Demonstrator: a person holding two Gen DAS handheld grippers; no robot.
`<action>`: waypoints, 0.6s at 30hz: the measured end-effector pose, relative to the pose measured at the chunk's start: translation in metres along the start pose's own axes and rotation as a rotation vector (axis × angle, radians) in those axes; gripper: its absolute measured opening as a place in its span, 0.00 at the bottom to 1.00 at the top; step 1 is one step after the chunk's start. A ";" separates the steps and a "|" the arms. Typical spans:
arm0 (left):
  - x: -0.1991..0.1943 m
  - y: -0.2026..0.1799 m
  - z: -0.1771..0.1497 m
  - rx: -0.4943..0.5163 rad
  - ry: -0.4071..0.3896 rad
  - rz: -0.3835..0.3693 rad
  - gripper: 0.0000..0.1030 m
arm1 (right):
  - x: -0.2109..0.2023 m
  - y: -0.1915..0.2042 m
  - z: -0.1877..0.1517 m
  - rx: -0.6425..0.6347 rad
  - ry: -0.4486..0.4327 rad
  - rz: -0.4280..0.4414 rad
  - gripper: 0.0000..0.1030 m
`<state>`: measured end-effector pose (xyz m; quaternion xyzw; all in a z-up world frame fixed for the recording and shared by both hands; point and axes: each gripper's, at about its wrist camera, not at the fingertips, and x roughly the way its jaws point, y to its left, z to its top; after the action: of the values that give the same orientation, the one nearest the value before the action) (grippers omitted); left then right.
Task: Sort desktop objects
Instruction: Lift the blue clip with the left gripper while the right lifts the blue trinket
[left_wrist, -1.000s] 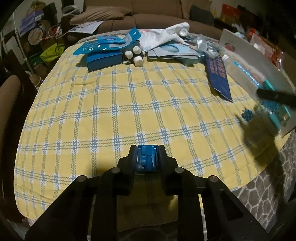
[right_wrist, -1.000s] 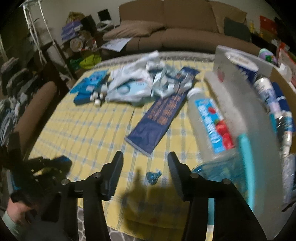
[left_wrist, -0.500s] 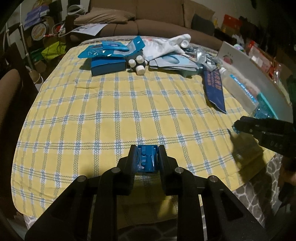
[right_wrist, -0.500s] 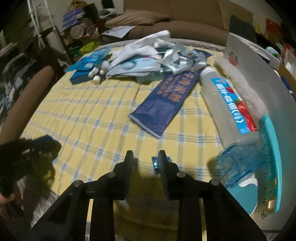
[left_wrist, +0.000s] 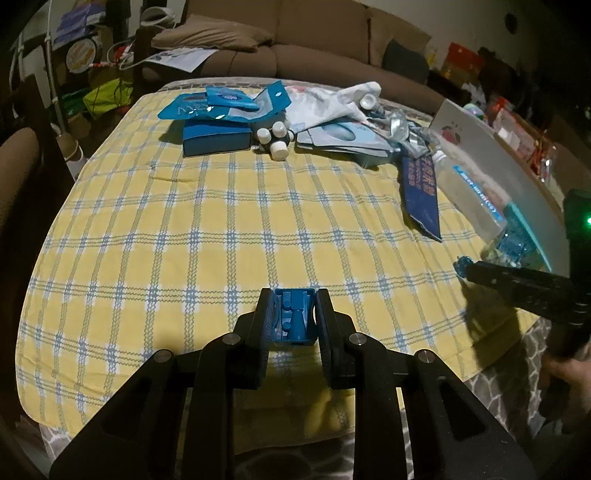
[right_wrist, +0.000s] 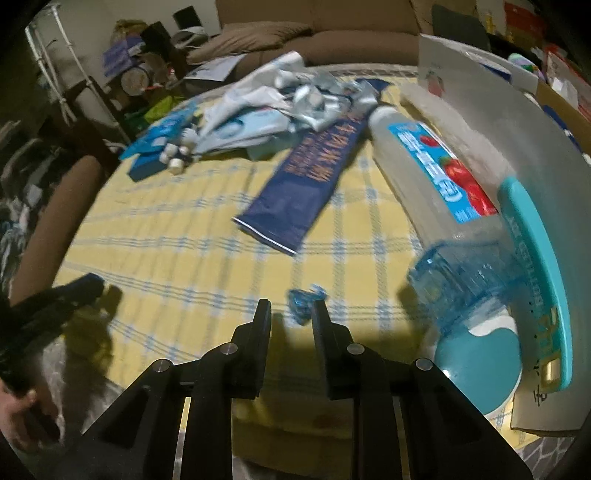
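Over the checked cloth (left_wrist: 207, 221), left gripper (left_wrist: 294, 317) fingers clamp a blue block (left_wrist: 293, 319); right gripper (right_wrist: 290, 314) fingers closing, empty.

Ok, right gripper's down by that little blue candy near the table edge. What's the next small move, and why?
Probably nudge the right gripper forward and a bit right before it finishes closing. Its jaws are closing, yet the blue candy lies just past the right fingertip, not between the pads, so they'd close on nothing. The left gripper can just keep its blue block.
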<state>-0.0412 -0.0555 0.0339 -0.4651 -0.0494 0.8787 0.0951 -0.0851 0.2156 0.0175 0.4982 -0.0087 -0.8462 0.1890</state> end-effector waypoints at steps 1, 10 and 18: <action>0.000 0.000 0.000 0.001 0.001 0.000 0.20 | 0.002 -0.002 -0.001 0.000 0.001 -0.011 0.22; 0.000 0.001 -0.001 -0.013 0.001 -0.011 0.20 | 0.016 0.005 0.001 -0.041 -0.024 -0.089 0.25; 0.000 0.000 -0.002 -0.016 0.002 -0.015 0.20 | 0.018 0.009 0.007 -0.100 -0.023 -0.063 0.14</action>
<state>-0.0394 -0.0559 0.0327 -0.4663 -0.0597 0.8772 0.0980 -0.0957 0.2004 0.0074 0.4782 0.0470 -0.8569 0.1865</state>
